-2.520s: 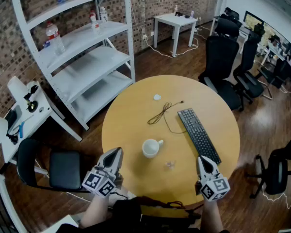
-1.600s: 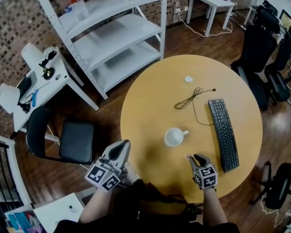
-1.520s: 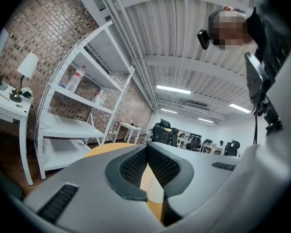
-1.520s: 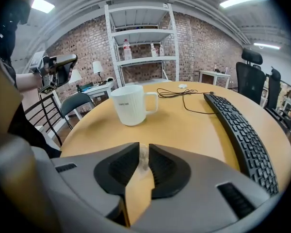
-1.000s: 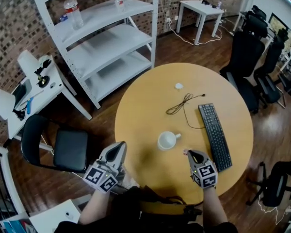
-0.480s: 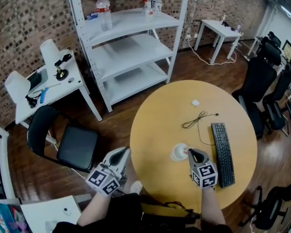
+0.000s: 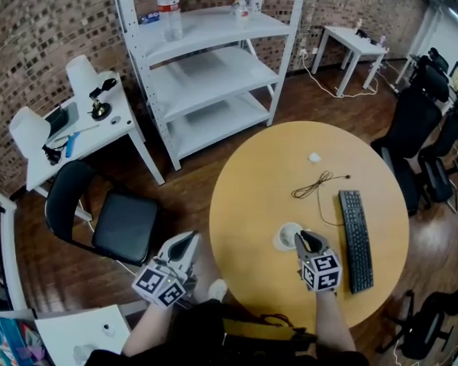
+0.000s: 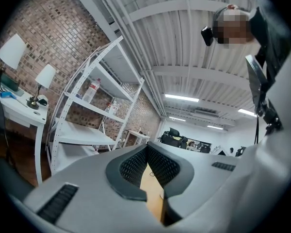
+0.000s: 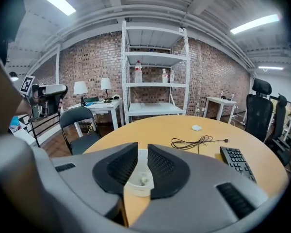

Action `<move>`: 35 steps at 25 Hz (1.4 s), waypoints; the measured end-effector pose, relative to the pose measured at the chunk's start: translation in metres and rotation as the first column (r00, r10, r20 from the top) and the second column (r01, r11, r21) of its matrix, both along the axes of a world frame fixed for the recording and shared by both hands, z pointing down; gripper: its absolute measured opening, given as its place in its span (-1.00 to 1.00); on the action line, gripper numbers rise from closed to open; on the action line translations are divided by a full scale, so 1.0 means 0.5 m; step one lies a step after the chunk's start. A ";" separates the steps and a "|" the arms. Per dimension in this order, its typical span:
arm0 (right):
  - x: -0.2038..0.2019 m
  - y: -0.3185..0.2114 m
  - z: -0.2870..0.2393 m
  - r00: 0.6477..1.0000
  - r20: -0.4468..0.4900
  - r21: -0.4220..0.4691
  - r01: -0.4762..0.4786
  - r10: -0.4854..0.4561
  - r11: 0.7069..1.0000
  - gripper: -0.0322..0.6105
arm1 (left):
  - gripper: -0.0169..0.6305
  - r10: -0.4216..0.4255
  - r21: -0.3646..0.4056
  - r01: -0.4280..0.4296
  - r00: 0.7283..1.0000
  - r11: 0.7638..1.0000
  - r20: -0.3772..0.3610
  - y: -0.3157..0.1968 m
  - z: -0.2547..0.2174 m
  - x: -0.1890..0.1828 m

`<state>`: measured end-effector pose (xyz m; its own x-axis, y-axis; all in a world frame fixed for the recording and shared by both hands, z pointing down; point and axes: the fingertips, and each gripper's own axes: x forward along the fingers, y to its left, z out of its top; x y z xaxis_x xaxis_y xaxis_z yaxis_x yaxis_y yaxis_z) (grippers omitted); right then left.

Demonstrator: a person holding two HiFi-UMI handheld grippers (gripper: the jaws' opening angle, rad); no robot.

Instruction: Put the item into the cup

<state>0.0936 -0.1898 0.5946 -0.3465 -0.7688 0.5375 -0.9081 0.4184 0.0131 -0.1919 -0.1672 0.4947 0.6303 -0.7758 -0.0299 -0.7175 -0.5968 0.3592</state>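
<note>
A white cup (image 7: pixel 286 237) stands on the round wooden table (image 7: pixel 252 197). My right gripper (image 7: pixel 304 242) hovers right over it. In the right gripper view its jaws (image 9: pixel 142 161) are opening, with nothing between the pads. Below the gap I see the cup (image 9: pixel 131 182) with a small pale item (image 9: pixel 143 180) lying inside it. My left gripper (image 7: pixel 185 244) is held off the table's left edge, over the floor. Its jaws (image 8: pixel 147 150) are shut and hold nothing.
A black keyboard (image 7: pixel 356 239) lies to the right of the cup, with a thin black cable (image 7: pixel 314 183) and a small white thing (image 7: pixel 314 158) beyond it. A black chair (image 7: pixel 111 223) stands left of the table, a white shelf unit (image 7: pixel 214 59) behind it, and office chairs (image 7: pixel 412 120) at the right.
My right gripper moved from the table's near side up to the cup and now stands over it. The left gripper stayed beside the table. The head camera's view shifted.
</note>
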 end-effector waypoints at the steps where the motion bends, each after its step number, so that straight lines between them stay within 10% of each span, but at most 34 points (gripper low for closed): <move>1: 0.000 0.003 -0.005 1.000 0.004 0.004 -0.001 0.001 1.000 -0.69 | -0.94 0.002 0.003 -0.002 1.000 1.000 0.001 -0.001 -0.001 0.003; 11: 0.122 0.092 -0.120 0.984 0.114 0.170 -0.157 0.139 0.973 -0.69 | -0.94 0.141 0.056 -0.142 0.990 0.988 0.022 -0.029 -0.025 0.126; 27: 0.424 0.348 -0.223 0.825 0.324 0.371 -0.561 0.463 0.740 -0.87 | -0.94 0.395 0.121 -0.401 0.916 0.908 0.074 0.000 -0.079 0.413; 35: 0.434 0.356 -0.231 0.823 0.317 0.384 -0.566 0.471 0.729 -0.88 | -0.94 0.403 0.108 -0.410 0.912 0.906 0.075 0.003 -0.072 0.417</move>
<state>0.3108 -0.0120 0.4790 0.1226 -0.9906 0.0604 -0.9848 -0.1290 -0.1161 0.0167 -0.1659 0.4584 0.8933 -0.4446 -0.0664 -0.4185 -0.8765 0.2378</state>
